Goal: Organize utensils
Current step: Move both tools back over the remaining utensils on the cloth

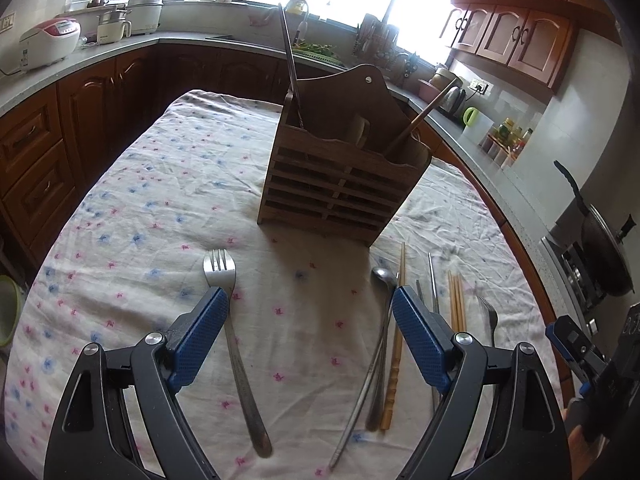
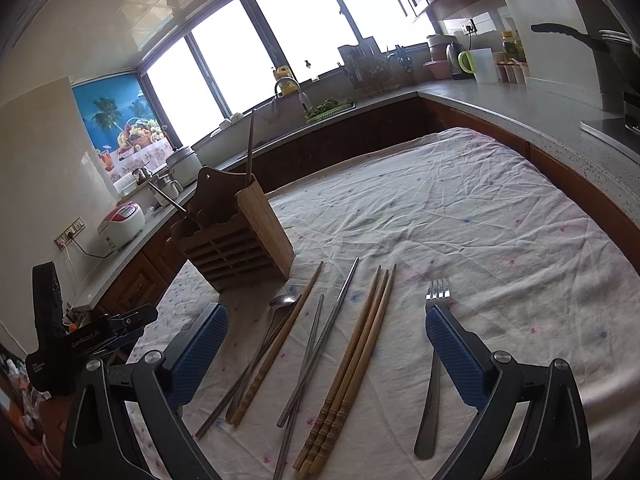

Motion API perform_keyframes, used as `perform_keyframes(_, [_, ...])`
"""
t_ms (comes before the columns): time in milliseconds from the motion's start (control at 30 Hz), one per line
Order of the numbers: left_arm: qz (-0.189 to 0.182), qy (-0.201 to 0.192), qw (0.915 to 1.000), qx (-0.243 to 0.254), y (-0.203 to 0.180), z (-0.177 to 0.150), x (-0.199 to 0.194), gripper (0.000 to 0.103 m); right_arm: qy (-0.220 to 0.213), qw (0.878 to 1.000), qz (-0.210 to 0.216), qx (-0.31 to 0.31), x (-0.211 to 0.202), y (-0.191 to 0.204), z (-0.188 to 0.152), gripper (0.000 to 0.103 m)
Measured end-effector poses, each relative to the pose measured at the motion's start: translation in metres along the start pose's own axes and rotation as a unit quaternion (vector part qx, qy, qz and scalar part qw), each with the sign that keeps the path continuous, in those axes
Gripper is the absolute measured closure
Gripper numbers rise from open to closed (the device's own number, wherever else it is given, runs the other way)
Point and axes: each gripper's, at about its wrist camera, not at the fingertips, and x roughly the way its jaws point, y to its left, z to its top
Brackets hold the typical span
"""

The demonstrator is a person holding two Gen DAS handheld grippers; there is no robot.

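A wooden slatted utensil holder [image 1: 340, 176] stands on the flowered tablecloth [image 1: 140, 220], with a metal chopstick and a wooden handle sticking out of it. My left gripper [image 1: 310, 308] is open and empty above the cloth; a steel fork [image 1: 234, 340] lies beside its left finger, a spoon [image 1: 380, 320] and a wooden chopstick [image 1: 397, 340] by its right. My right gripper [image 2: 326, 324] is open and empty above three wooden chopsticks [image 2: 356, 364], metal chopsticks [image 2: 320, 340], a spoon [image 2: 276, 320] and one wooden chopstick [image 2: 280, 344]. A second fork [image 2: 434, 364] lies by its right finger. The holder [image 2: 236, 236] stands to the far left.
Kitchen counters with brown cabinets [image 1: 48, 152] wrap around the table. A rice cooker [image 1: 50, 40], a sink [image 2: 328, 110], a kettle [image 2: 456, 54] and a stove with a pan [image 1: 600, 248] stand on them. The right gripper's body [image 1: 592, 356] shows at the right edge of the left wrist view.
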Motion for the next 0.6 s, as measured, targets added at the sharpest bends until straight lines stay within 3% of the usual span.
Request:
perform_keyframes(300, [-0.007,0.028,0.9995,0.013,-0.012,0.002,0.020,0.017,0.018,1.000,-0.015,0.000,0.016,-0.006,0.005,0.008])
perform_keyframes(400, [-0.010,0.038,0.9991,0.019,-0.017,0.003,0.028,0.017,0.029,0.999,-0.022,0.000,0.025,-0.008,0.007,0.016])
perform_keyframes(600, [-0.017,0.065,0.9973,0.032,-0.026,0.004,0.049,0.017,0.060,0.997,-0.039,0.006,0.049,-0.015,0.009,0.046])
